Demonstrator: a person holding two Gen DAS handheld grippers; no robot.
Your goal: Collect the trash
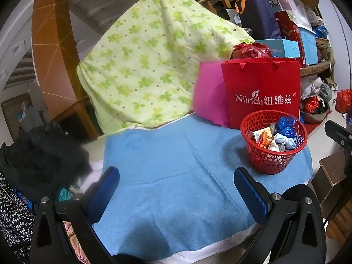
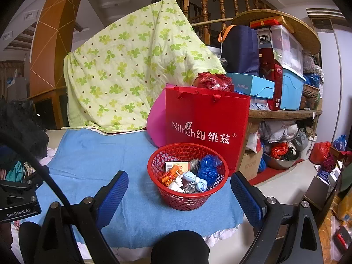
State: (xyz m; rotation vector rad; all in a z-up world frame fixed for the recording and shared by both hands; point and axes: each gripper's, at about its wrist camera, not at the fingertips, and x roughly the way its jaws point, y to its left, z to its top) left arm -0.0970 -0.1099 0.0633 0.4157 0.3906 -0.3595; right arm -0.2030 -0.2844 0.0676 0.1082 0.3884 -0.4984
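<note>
A red mesh basket [image 1: 273,142] [image 2: 188,176] stands on a blue towel [image 1: 171,176] [image 2: 92,165], holding several crumpled wrappers, blue plastic bags and wads of pale cloth. My left gripper [image 1: 176,177] is open over bare towel, with the basket ahead to its right. My right gripper [image 2: 179,186] is open too, and the basket sits between its blue fingers [image 2: 114,192], just beyond the tips. Nothing is held in either one.
A red paper bag [image 1: 263,92] [image 2: 208,123] and a pink cushion [image 1: 209,94] stand right behind the basket. A green clover quilt [image 1: 154,55] [image 2: 132,66] drapes the back. Dark clothes [image 1: 41,154] lie left. Cluttered shelves [image 2: 283,72] and the floor drop off right.
</note>
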